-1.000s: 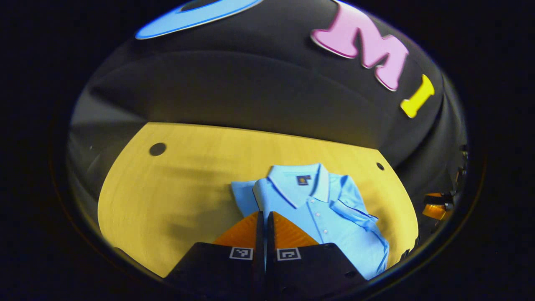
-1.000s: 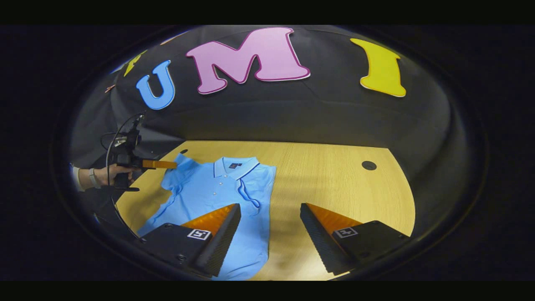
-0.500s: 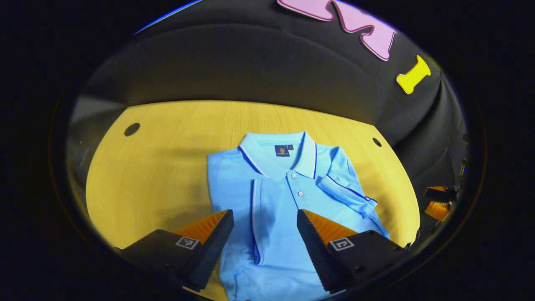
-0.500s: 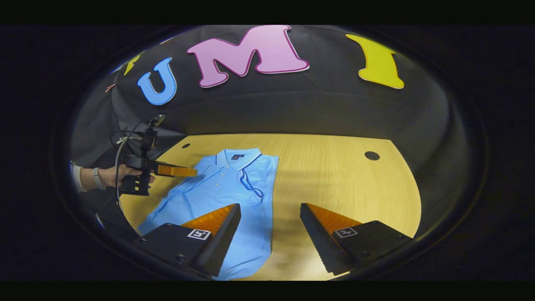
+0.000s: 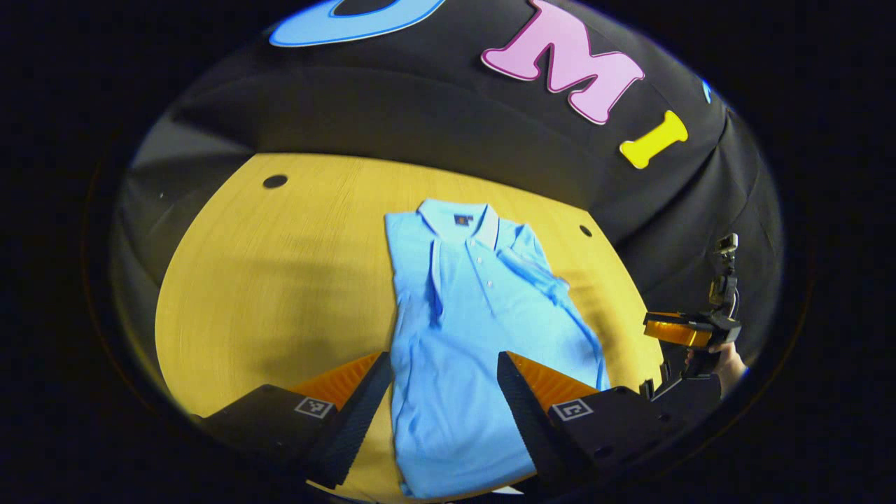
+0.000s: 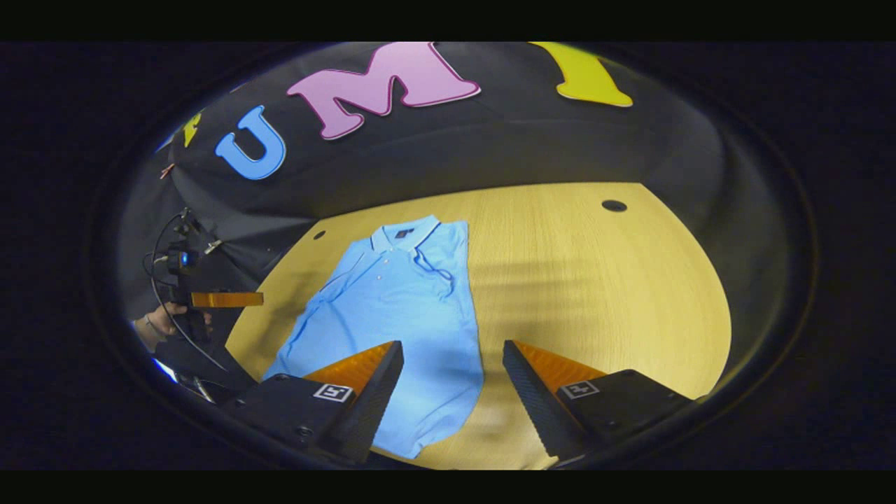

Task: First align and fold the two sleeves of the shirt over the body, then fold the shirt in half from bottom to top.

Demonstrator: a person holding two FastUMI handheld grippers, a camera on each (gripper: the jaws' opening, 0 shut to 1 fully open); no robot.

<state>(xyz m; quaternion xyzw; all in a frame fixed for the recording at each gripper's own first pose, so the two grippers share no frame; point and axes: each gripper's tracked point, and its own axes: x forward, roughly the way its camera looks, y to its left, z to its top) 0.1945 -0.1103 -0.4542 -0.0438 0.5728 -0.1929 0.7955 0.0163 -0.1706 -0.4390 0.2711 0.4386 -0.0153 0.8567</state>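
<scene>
Shirt [image 5: 476, 329]: smooth knit, narrow rectangle, flat on woodgrain table [image 5: 280, 280].

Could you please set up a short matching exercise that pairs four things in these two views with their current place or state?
Things:
1. shirt
2. left gripper
3. collar
4. table

Places or states:
A. at the shirt's far end, towards the booth wall
B. open, jaws apart above the shirt's lower part
C. lying flat with both sleeves folded over the body
D. wooden, with small dark round holes near its far edge

Pairs: 1-C, 2-B, 3-A, 4-D
</scene>
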